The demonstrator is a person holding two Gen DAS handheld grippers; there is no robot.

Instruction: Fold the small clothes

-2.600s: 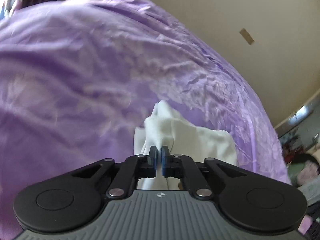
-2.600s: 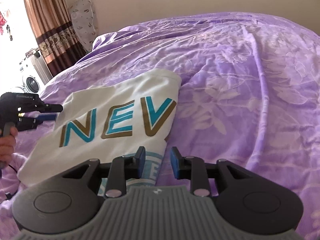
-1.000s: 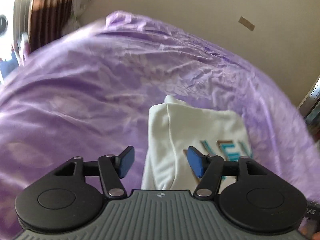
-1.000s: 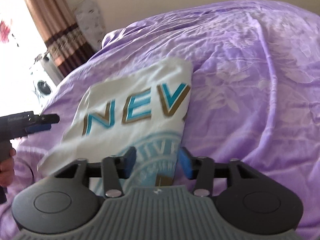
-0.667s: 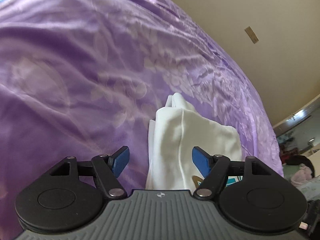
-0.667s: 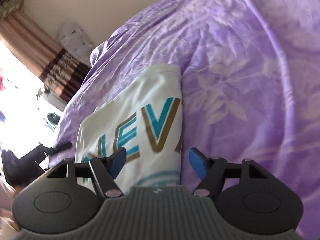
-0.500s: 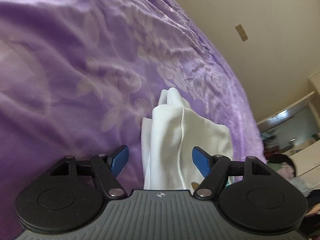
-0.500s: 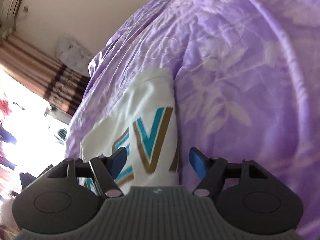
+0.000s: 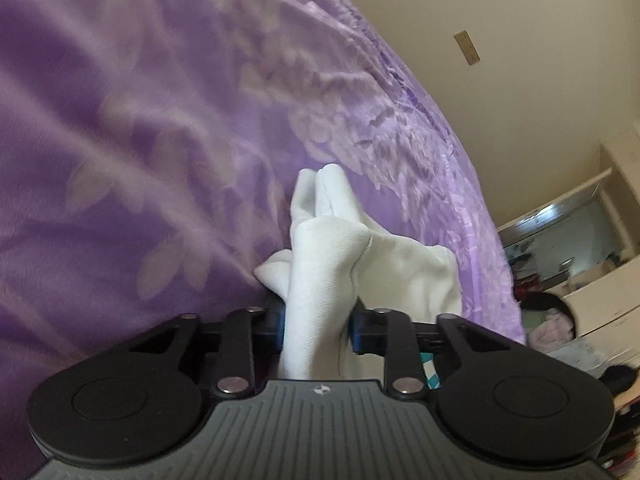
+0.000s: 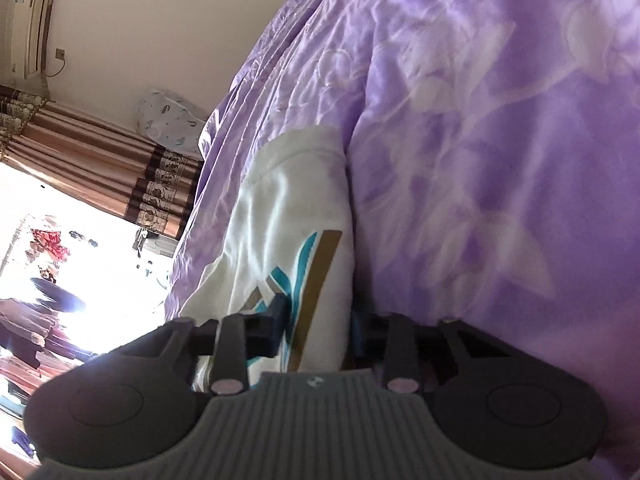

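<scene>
Both the left gripper (image 9: 317, 326) and right gripper (image 10: 318, 330) are pinching the white shirt (image 10: 296, 216) edges. Lift evenly – keep it taut – then fold over the purple bedspread (image 9: 140, 140)

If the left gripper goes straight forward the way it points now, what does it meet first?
The left gripper already has the white shirt between its fingers; straight on, more bunched shirt comes first, then probably the purple bedspread.

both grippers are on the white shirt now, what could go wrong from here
1. The left gripper pinches a bunched wad of the white shirt, so layers may slip unevenly and spoil the fold.
2. The right gripper sits right against the purple bedspread; it could catch that fabric too.
3. The right grip looks wide on a thick folded edge, which may pull loose when lifted.
</scene>
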